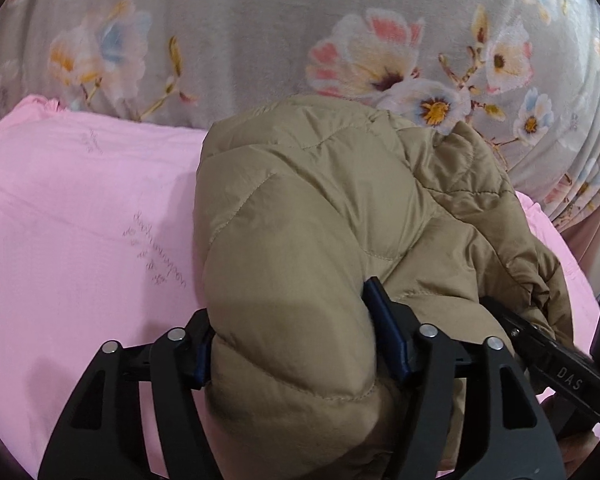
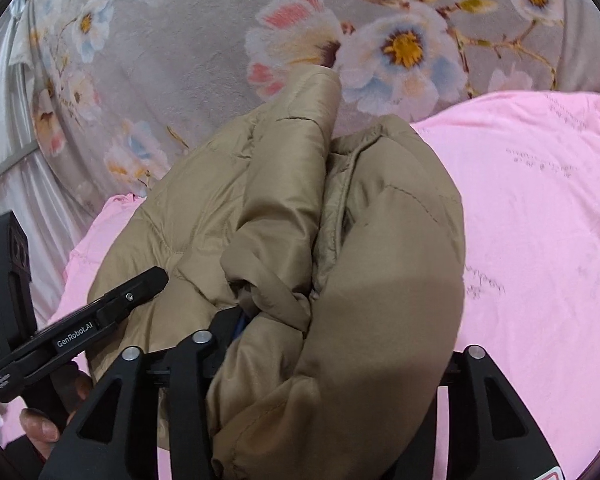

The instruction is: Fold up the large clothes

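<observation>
the left gripper (image 1: 292, 344) has its jaws spread around a puffy fold of the tan quilted jacket (image 1: 340, 208), its blue pads (image 1: 384, 328) lying against the fabric on either side; whether they press or only flank it cannot be told, so the grip is best read as slack. the jacket is bundled in a heap on the pink sheet (image 1: 80, 220) of the bed, its long axis running away from both cameras toward the grey floral blanket (image 1: 228, 32) at the bed's far edge. the right gripper (image 2: 324, 360) sits just beside the left one, at the heap's near end, with another thick fold filling its jaws; the pads are hidden under fabric, so pressing or parted cannot be told there either. in the right wrist view a hand (image 2: 44, 420) shows at the lower left, below the other device. judgement: both jaws are equally near the jacket's near end, and the next move turns on drawing that end along the long axis. open pink sheet lies to the heap's left and right; the far edge is crowded by the blanket.
</observation>
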{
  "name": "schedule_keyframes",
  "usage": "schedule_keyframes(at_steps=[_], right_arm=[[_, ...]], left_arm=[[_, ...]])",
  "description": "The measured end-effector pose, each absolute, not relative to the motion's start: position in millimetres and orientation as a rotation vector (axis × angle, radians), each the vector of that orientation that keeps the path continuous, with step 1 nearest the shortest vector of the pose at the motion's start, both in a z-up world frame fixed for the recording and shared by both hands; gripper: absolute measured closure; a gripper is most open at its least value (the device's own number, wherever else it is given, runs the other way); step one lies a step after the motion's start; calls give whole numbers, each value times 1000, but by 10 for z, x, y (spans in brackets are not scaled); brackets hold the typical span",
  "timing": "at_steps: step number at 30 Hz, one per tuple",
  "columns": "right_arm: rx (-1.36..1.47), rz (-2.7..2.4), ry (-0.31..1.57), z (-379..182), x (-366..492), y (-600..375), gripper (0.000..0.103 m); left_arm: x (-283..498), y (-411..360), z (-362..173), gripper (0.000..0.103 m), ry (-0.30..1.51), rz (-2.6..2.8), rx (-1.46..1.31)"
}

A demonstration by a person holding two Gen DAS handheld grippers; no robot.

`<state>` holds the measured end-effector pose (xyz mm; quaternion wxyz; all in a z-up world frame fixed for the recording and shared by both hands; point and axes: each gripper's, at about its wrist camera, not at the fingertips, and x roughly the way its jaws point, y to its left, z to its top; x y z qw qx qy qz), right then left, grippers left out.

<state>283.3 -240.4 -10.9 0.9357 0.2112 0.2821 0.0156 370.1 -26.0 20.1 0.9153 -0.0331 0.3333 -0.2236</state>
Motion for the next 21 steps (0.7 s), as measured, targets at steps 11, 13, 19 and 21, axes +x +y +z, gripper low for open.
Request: schedule_keyframes(at_steps=[11, 13, 19, 21], right_arm=[[364, -124, 457, 449, 1927, -2482, 60], [274, -143, 479, 589, 2026, -2337, 90], [133, -142, 549, 496, 2545, -1975, 98], [114, -165, 556, 386, 2658, -1945, 98]], left_arm=[[3189, -185, 756, 28, 720, -229, 14], [3151, -287, 834, 28, 723, -190, 40], [3206, -610, 761, 28, 766, -108, 66], [3260, -672, 638, 28, 802, -98, 61]])
